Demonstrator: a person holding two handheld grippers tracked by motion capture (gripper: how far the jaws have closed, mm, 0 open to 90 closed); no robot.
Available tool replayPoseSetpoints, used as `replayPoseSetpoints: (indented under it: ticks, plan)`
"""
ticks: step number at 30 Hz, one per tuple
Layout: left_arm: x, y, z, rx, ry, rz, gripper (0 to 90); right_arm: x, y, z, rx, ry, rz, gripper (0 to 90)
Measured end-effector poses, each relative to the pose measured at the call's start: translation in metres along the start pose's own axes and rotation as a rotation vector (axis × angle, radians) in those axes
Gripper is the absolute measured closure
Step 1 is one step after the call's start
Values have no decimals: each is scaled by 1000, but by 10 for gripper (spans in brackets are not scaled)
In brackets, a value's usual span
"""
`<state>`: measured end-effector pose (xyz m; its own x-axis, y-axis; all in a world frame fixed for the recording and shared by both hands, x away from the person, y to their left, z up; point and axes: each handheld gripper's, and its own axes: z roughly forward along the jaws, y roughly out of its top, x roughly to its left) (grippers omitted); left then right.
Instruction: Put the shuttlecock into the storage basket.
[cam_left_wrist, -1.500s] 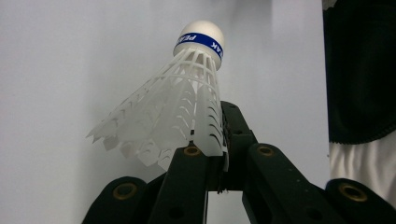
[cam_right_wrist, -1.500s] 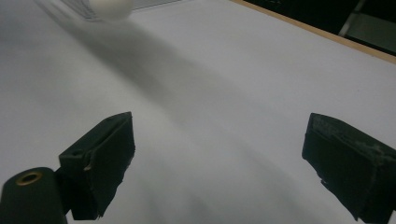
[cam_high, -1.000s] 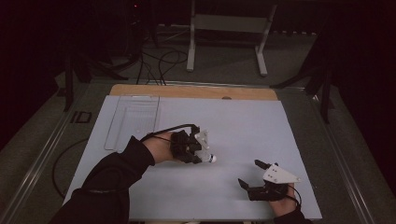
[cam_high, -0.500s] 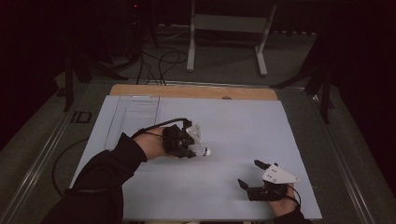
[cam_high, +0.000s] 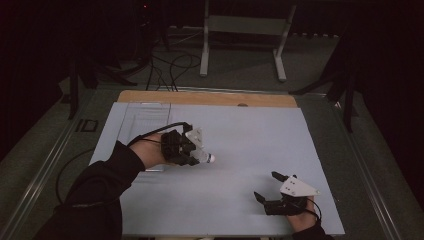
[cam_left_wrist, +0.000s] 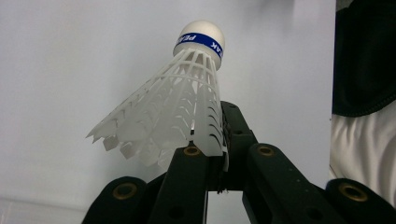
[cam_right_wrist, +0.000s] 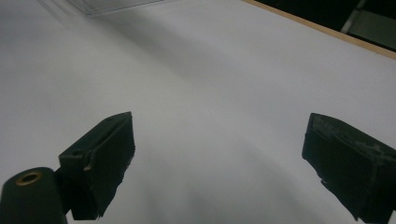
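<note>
White shuttlecock (cam_left_wrist: 184, 107), blue-banded cork up, skirt pinched in left tongs (cam_left_wrist: 223, 140).

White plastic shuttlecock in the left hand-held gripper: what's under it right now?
Under the white plastic shuttlecock lies bare pale grey table sheet. The left hand-held gripper is clamped on the skirt's rim, so the jaws cover that edge and the table directly below.

We see a shuttlecock (cam_left_wrist: 180, 107) with a white plastic lattice skirt, faintly glossy, and a smooth matt cork-shaped tip banded in blue. The left gripper (cam_left_wrist: 212, 161) has matt black plastic jaws with brass-coloured inserts. The table (cam_high: 240, 135) is covered in smooth matt pale sheet, with a bare wooden strip (cam_high: 207, 98) at the far edge.
</note>
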<state>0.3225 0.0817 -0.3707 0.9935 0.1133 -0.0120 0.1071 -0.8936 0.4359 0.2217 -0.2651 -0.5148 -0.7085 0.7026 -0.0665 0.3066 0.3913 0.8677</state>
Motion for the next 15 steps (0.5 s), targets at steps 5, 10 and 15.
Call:
replayPoseSetpoints:
  ticks: [5, 10, 15]
  plan:
    - [0, -7, -10, -1, 16, -18, 897, 0, 0, 0, -1, -3, 2, 92]
    - [1, -16, -22, -8, 35, -27, 898, 0, 0, 0, -1, -3, 3, 92]
    - [1, -24, -29, -17, 42, -41, 897, 0, 0, 0, 1, 0, -1, 93]
